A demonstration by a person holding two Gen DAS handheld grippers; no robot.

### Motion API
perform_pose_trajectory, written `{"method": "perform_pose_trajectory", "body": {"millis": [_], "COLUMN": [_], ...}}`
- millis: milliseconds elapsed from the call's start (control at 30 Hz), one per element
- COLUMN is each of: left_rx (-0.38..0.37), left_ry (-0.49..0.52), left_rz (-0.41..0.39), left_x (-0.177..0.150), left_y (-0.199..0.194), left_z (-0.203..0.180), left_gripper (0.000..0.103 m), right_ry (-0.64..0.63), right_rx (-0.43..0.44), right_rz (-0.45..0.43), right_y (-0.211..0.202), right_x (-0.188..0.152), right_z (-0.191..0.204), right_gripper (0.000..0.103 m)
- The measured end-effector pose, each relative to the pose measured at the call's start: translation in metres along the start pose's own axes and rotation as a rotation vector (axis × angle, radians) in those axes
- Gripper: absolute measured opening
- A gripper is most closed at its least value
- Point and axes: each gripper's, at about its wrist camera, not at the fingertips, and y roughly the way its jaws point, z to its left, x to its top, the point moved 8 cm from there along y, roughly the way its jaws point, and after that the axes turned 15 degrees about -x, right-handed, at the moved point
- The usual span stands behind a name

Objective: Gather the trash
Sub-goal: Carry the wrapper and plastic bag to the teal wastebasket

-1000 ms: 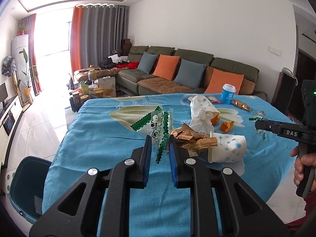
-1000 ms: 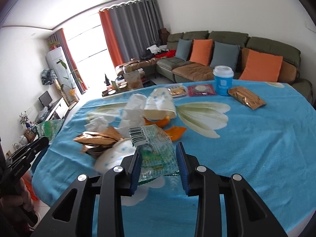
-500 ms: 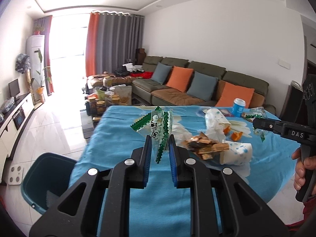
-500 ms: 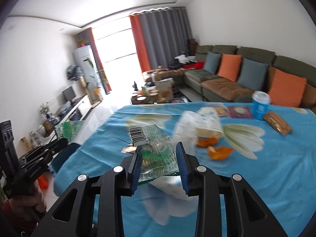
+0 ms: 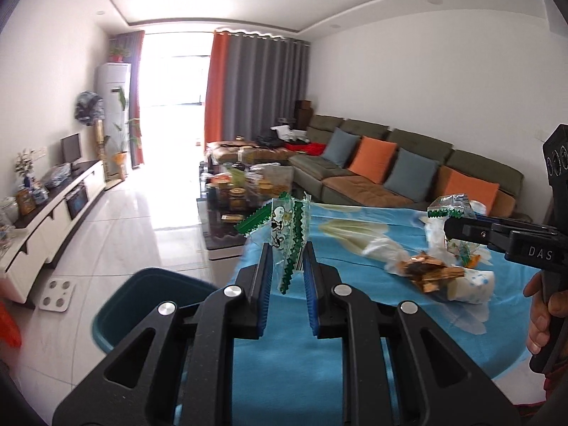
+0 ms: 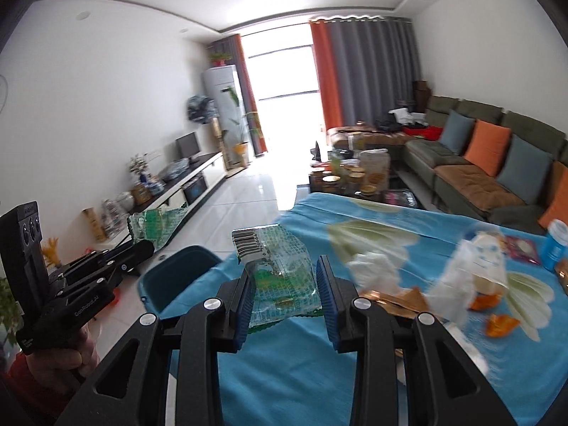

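My left gripper (image 5: 287,261) is shut on a clear wrapper with green zigzag edges (image 5: 284,227), held above the table's left edge. My right gripper (image 6: 284,280) is shut on a clear green-printed wrapper with a barcode (image 6: 280,266), also in the air near that edge. The left gripper also shows in the right wrist view (image 6: 142,248) with its wrapper (image 6: 156,223). A dark teal bin (image 5: 149,305) stands on the floor below the table's left edge; it also shows in the right wrist view (image 6: 177,273). More trash lies on the blue tablecloth (image 5: 284,390): gold wrappers (image 5: 429,277), a paper cup (image 5: 468,285), white tissue (image 6: 372,269) and orange peel (image 6: 500,325).
A blue-lidded cup (image 6: 555,245) and a red packet (image 6: 522,248) sit at the table's far side. A coffee table with jars (image 5: 241,191), a sofa (image 5: 408,163) and a TV cabinet (image 5: 46,216) stand around. A white scale (image 5: 56,294) lies on the floor.
Both grippers have swung left with their wrappers, from over the trash pile toward the table's left edge. The teal bin has come into fuller view below.
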Motion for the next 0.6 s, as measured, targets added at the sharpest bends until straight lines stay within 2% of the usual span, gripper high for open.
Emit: {"method": "perform_pose_trajectory", "body": {"millis": [400, 600], "left_rx": [0.182, 0.23], "left_ry": [-0.065, -0.104], "left_rz": [-0.005, 0.027], "left_x": [-0.01, -0.024], "left_y": [-0.051, -0.062], "left_z": [0.08, 0.112], "left_gripper": [0.017, 0.017], "right_ry": [-0.158, -0.206], "right_rx": [0.183, 0.253], "right_rz": [0.04, 0.095], "right_y": [0.04, 0.072], "right_x": [0.014, 0.017], "right_z": [0.104, 0.146], "right_gripper": [0.032, 0.032]}}
